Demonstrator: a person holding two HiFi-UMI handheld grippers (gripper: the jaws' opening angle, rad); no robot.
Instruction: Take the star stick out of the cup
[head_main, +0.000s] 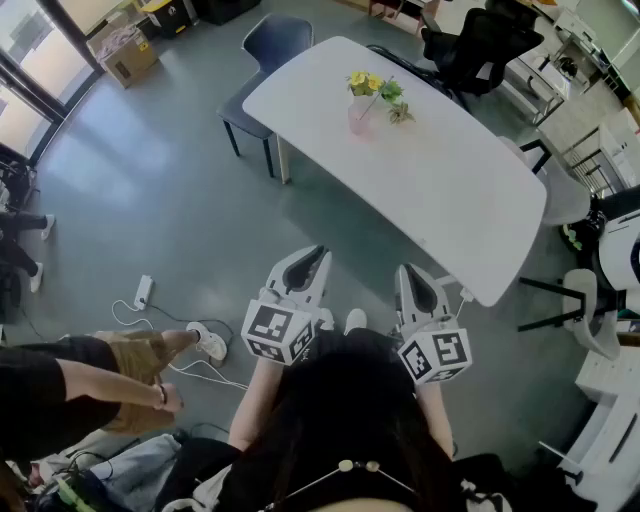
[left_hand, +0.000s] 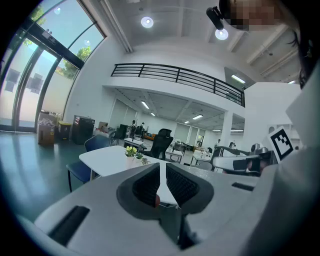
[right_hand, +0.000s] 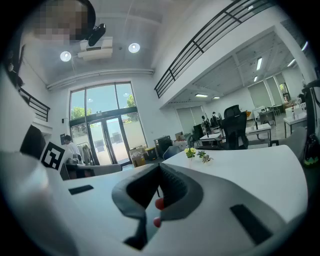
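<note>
The fingers of both grippers are pressed together with nothing between them: the left gripper (head_main: 320, 252) shows at most a hairline slit at its tips in its own view, and the right gripper (head_main: 406, 270) is fully closed.

The pink cup (head_main: 360, 115) stands toward the far end of the white worktop (head_main: 460, 190), well apart from both grippers. Yellow heads and green sprigs rise out of it. The star stick (head_main: 358, 78) is presumably one of those yellow-topped stems, though it is too small here to tell a star shape. Both gripper views show the cup only as a distant speck beyond the tips.

Around the worktop are a dark blue chair (head_main: 272, 45) at the far end and grey floor (head_main: 150, 200); a bystander's arm (head_main: 90, 385) reaches in at the left.

By my reading, the task has not begun: this is the approach. Next, the person must step up to the worktop, spread one gripper's fingers, and line them up on the stem above the rim, perhaps steadying the cup with the other.
</note>
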